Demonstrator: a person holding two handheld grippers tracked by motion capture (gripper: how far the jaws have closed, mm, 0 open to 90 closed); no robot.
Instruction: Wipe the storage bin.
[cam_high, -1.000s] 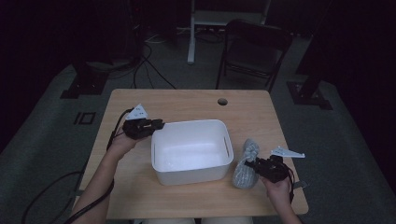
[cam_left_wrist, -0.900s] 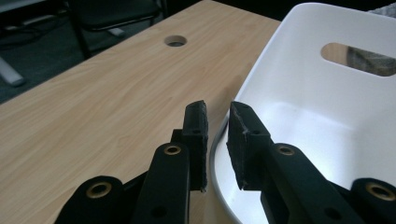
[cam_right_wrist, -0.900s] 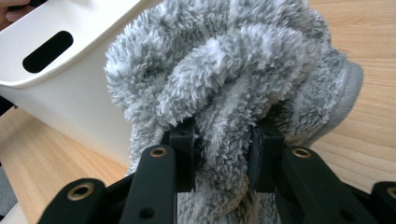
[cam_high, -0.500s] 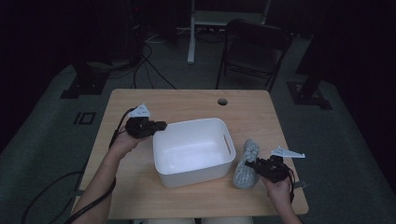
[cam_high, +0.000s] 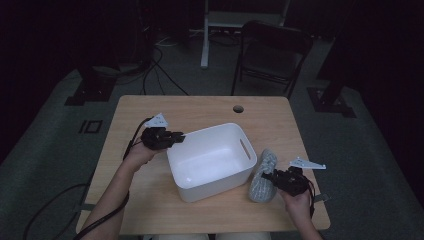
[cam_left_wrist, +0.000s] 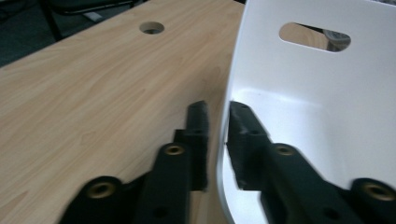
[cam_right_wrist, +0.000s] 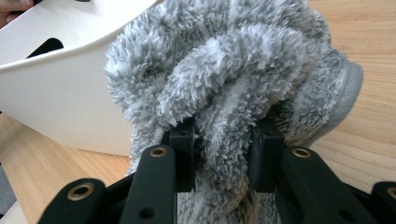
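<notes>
A white plastic bin (cam_high: 217, 186) stands in the middle of the wooden table (cam_high: 200, 107). My left gripper (cam_high: 180, 136) straddles the bin's left wall (cam_left_wrist: 303, 93), one jaw outside and one inside. Its jaws have just been opening, and a thin gap shows between the outer pad (cam_left_wrist: 198, 121) and the wall. To the right of the bin lies a grey fluffy slipper (cam_high: 265, 160). My right gripper (cam_high: 266, 176) is shut on it, and in the right gripper view its pads pinch the slipper's fleece (cam_right_wrist: 224, 60) close to the bin's outer wall (cam_right_wrist: 60, 93).
The table has a round cable hole (cam_high: 238, 108) near its far edge. A dark folding chair (cam_high: 270, 55) and a white stand (cam_high: 205, 35) are on the floor behind the table. Cables trail from the left gripper over the table's left edge.
The bin has turned a little on the table, its right end swinging away from me. The left gripper shifted slightly with it. The right gripper and the slipper stayed put.
</notes>
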